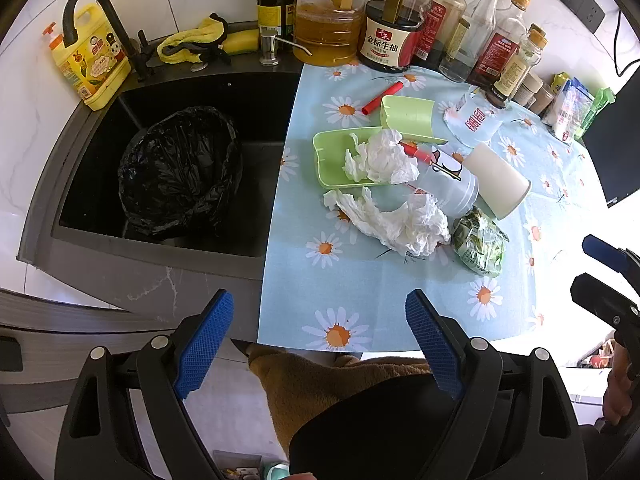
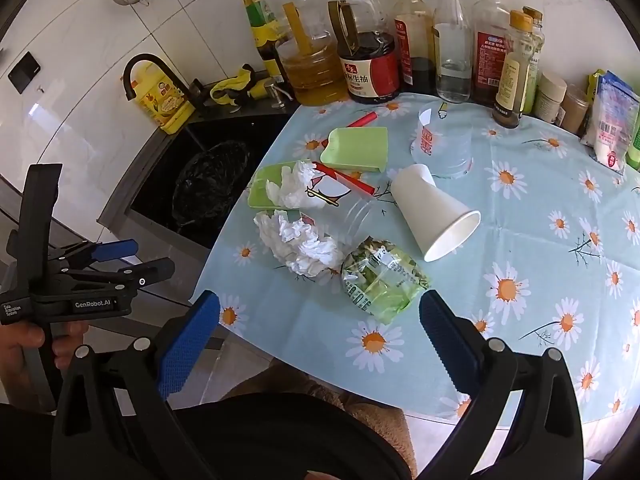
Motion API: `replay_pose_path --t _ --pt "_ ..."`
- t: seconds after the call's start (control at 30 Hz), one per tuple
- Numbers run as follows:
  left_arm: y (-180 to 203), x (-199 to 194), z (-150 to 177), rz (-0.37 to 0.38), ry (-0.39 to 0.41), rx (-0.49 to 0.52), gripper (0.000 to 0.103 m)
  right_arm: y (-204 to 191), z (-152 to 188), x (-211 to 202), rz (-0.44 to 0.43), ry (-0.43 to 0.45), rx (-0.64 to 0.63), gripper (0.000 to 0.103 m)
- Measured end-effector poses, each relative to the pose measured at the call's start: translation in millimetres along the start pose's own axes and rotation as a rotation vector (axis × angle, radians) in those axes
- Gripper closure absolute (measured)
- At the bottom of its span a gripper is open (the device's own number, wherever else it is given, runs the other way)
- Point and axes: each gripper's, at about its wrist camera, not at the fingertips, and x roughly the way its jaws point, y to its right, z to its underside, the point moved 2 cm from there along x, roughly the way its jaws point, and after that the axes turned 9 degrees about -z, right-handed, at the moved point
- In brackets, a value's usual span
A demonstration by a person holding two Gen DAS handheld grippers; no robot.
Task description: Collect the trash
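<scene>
step: approach, nothing picked up | left gripper (image 1: pixel 320 344) and right gripper (image 2: pixel 320 344): jaws spread wide, empty, above tabletop (image 1: pixel 360 300) edge | trash: crumpled tissue (image 2: pixel 300 246), green wrapper (image 2: pixel 380 280), paper cup (image 2: pixel 434 216) lie on tabletop | next, likely: right gripper lowers onto green wrapper, carries it to black bag (image 1: pixel 180 172) in sink

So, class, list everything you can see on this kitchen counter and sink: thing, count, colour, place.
bin bag: one, black, in the sink
sink: one, dark, left of the cloth
tap: one, black, behind the sink
detergent bottle: one, yellow, sink corner
rag: one, yellow, behind the sink
tablecloth: one, pale blue with daisies
crumpled tissues: two, white, mid-cloth
green trays: two, by the tissues
paper cup: one, white, on its side
snack wrapper: one, green, near edge
clear plastic bottle: one, lying
red tubes: two
sauce bottles: several, at the wall
left gripper: jaws open, empty
right gripper: jaws open, empty
</scene>
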Motion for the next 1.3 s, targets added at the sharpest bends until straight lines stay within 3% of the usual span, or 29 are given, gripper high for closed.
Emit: replay_pose_path --t 1.3 --pt "-4.6 0.3 -1.8 -0.008 -0.003 -0.007 0.017 5.5 -2.3 6.6 -0.008 -0.017 0.013 0.004"
